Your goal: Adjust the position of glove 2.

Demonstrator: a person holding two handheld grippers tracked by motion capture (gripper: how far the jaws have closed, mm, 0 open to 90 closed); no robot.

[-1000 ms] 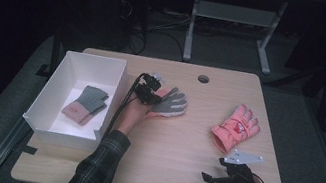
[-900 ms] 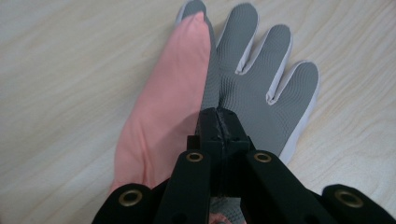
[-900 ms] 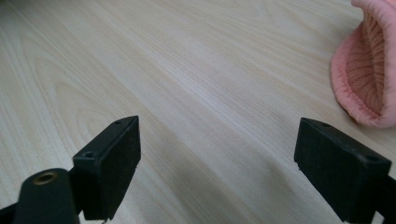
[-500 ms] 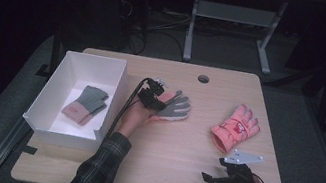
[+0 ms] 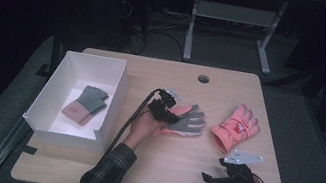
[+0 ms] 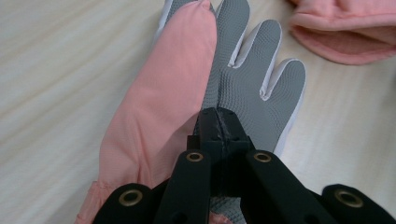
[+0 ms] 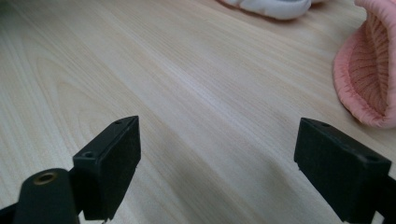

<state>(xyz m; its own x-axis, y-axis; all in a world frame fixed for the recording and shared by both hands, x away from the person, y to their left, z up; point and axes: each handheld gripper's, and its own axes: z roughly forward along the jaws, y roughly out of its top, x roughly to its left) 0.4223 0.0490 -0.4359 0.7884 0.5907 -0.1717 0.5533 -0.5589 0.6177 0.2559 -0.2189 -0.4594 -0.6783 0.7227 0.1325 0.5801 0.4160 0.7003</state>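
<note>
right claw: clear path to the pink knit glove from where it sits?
Probably yes. The right claw is open and empty, with bare table between it and the pink knit glove.

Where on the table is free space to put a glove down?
Bare wood lies along the near edge of the table, between the white box and the right gripper, and at the far side around the round hole. The middle is crowded: grey-palmed glove, pink glove.

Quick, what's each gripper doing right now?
Left gripper: shut on the grey-palmed glove, over the table.
Right gripper: open, holding nothing, near the pink glove.
</note>
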